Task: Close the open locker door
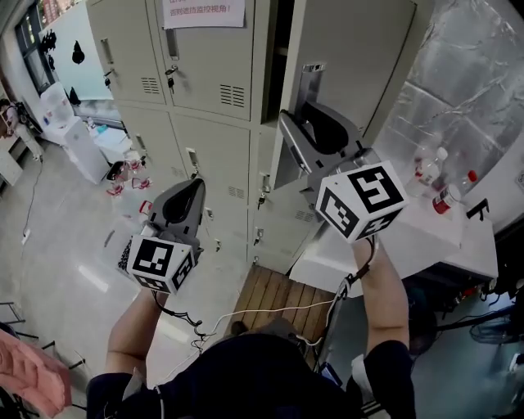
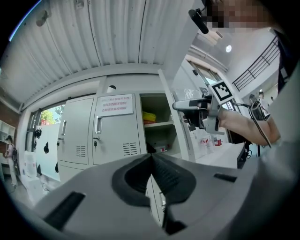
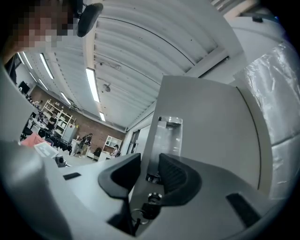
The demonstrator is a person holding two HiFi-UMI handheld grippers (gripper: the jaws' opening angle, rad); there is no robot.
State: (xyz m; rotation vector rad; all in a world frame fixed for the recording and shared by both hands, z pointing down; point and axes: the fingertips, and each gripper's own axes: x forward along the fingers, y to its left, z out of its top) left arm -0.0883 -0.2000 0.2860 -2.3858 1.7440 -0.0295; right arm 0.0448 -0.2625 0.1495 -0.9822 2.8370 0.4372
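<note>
The open locker door [image 1: 352, 49] swings out to the right of its dark compartment [image 1: 278, 49]. My right gripper [image 1: 288, 123] is at the door's free edge, just below the chrome handle [image 1: 311, 82]. In the right gripper view its jaws [image 3: 149, 164] straddle that edge of the door [image 3: 211, 126], shut on it, with the handle [image 3: 166, 136] above and the lock with its key [image 3: 150, 208] below. My left gripper [image 1: 196, 184] hangs lower left, away from the lockers, shut on nothing [image 2: 151, 164]. From there the open compartment [image 2: 157, 126] and the right gripper [image 2: 187, 105] both show.
Closed grey lockers [image 1: 205, 65] stand left of the open one, with a paper notice [image 1: 205, 12] on top. A white table [image 1: 409, 245] with bottles [image 1: 446, 196] sits at the right, under a foil-covered wall [image 1: 475, 74]. A wooden pallet [image 1: 270, 295] lies at my feet.
</note>
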